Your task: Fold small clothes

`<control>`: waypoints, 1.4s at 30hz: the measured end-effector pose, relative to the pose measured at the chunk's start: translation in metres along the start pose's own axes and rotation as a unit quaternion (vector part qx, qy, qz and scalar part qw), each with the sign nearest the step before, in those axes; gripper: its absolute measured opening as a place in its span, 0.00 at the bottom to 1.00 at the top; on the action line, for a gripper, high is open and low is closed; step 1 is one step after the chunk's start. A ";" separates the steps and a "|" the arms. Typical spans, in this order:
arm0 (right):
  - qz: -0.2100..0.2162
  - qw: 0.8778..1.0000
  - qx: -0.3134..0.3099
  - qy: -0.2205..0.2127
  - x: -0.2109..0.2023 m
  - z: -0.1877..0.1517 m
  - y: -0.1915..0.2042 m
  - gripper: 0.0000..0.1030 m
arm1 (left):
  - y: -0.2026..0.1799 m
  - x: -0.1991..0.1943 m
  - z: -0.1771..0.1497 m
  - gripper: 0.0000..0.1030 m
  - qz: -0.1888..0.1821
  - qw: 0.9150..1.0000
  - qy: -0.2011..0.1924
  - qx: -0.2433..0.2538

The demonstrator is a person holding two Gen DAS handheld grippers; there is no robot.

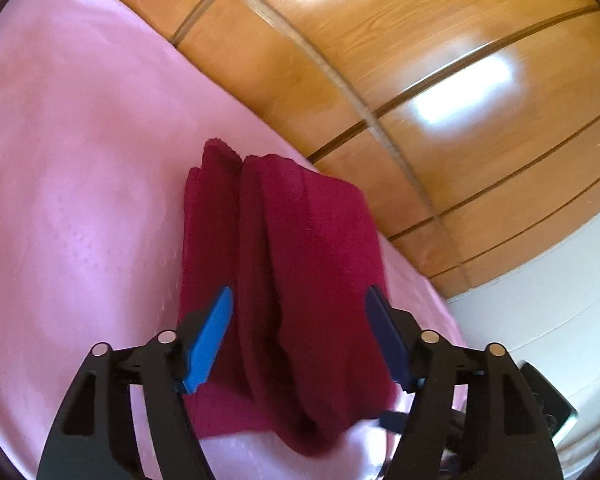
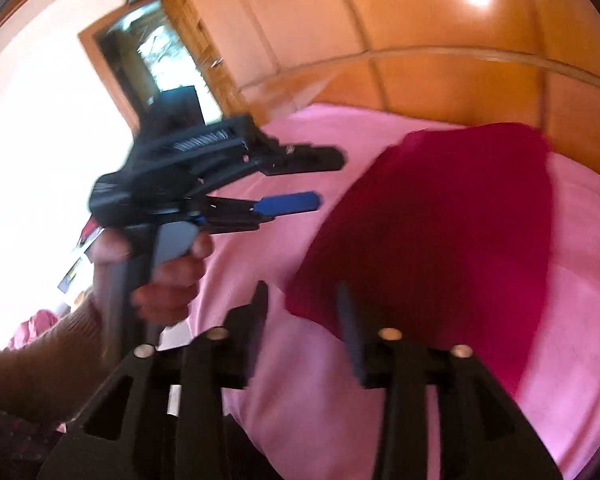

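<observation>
Glossy wooden wardrobe panels (image 1: 440,60) catch bright glare behind a pink-sheeted bed (image 1: 80,160), beside a white wall (image 2: 40,140).

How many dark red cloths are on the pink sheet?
1: a folded dark red cloth lying on the pink sheet near the wooden wall-side edge; both views show the same one. Others may lie outside view.

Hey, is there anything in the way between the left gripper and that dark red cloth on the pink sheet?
Nothing visible. The left gripper has its jaws open, with the folded dark red cloth right below and ahead of them on the pink sheet. The right gripper is off to one side.
</observation>
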State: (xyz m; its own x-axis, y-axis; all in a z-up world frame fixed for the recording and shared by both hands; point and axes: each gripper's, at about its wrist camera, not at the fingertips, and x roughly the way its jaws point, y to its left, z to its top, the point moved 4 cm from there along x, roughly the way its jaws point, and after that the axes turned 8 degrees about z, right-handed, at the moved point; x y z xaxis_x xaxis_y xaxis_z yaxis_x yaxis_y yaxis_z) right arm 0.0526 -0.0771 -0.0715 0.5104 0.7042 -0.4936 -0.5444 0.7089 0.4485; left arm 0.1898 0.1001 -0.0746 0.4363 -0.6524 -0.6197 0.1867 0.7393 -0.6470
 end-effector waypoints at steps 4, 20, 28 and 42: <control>-0.047 0.998 0.036 -0.029 -0.029 -0.007 -0.031 0.39 | 0.003 0.036 0.006 0.66 0.018 0.999 0.040 -0.006; -0.057 0.998 0.020 -0.009 0.004 -0.005 -0.018 0.45 | -0.003 -0.006 0.006 0.19 0.111 0.989 -0.047 0.083; -0.095 0.995 -0.016 0.025 0.036 -0.010 -0.005 0.57 | 0.024 0.018 -0.007 0.34 0.206 0.973 -0.043 0.090; -0.058 0.996 0.066 -0.018 0.027 0.089 -0.064 0.63 | 0.001 0.012 -0.022 0.47 0.268 0.946 -0.089 0.158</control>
State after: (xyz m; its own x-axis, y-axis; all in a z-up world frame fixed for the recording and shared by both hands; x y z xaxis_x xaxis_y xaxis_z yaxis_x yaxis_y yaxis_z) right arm 0.1608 -0.0995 -0.0471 0.5893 0.6159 -0.5229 -0.3891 0.7836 0.4844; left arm 0.1756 0.0893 -0.0922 0.6785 -0.1530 -0.7185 0.1386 0.9872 -0.0793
